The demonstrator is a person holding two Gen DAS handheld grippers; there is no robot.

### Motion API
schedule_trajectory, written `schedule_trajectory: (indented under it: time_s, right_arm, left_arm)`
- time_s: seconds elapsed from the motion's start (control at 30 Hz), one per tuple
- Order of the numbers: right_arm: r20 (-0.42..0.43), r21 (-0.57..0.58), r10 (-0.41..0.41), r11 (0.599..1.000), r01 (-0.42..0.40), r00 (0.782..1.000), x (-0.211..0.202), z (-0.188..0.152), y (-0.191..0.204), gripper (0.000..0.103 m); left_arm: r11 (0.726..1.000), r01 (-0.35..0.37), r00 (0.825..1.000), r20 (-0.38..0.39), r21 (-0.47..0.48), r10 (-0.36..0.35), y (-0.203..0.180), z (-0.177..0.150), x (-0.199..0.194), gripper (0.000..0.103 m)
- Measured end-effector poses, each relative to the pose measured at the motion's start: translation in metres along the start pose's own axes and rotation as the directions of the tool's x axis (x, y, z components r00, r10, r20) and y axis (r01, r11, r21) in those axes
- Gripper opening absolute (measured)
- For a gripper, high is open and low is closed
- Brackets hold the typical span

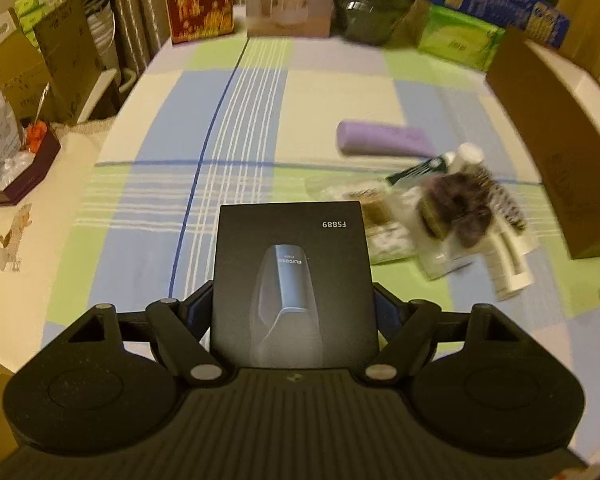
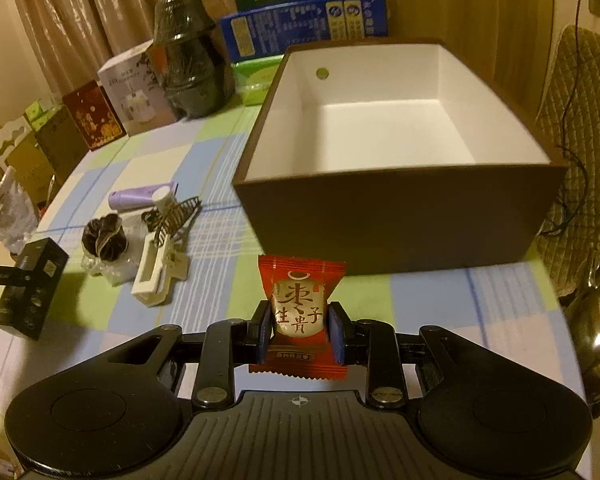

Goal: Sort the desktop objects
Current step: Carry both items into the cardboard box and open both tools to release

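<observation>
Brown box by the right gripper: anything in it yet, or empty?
Empty as far as the right wrist view shows: the brown box is open-topped, and its white floor and walls are bare. The near inside corner is hidden by the front wall.

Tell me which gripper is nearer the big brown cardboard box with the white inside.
Right. The right gripper, shut on a red candy packet, hovers just before the brown box. The left gripper, gripping a black carton, is farther off beyond the clutter.

My table wears a checked cloth (image 2: 204, 312). From my right tongs' view, the brown box (image 2: 400, 216) sits at 12 o'clock, a purple tube (image 2: 136, 198) at 10, and 1 white clip (image 2: 152, 276) lies nearer.
</observation>
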State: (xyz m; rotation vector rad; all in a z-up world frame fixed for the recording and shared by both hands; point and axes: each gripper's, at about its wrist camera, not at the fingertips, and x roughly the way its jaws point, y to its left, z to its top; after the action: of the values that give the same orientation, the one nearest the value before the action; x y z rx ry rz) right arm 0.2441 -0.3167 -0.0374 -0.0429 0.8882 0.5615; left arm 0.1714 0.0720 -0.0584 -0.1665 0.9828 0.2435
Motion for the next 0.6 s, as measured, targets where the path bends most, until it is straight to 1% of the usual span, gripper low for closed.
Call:
schedule_trajectory:
  time_s: [0.17,0.33,0.47,0.6]
  right_arm:
    - [0.05,-0.001,0.017,1.0,-0.017,0.999,-0.015,0.015,-0.013,0.027]
    - [0.108,-0.024,0.043,0.999,-0.04,0.993,-0.027,0.036,-0.024,0.027]
    - [0.144,-0.032,0.061,0.998,-0.057,0.988,-0.032,0.053,-0.038,0.027]
    - [0.174,-0.051,0.064,0.997,-0.055,0.983,-0.032,0.07,-0.053,0.027]
  left_arm:
    - [0.999,0.04,0.996,0.083,0.023,-0.042,-0.021,0.012,-0.038,0.076]
    - [0.992,0.101,0.982,0.15,0.07,-0.111,-0.058,0.035,-0.063,0.076]
    - [0.977,0.175,0.964,0.179,0.118,-0.195,-0.098,0.053,-0.072,0.076]
    - [0.953,0.245,0.94,0.197,0.177,-0.278,-0.145,0.075,-0.076,0.076]
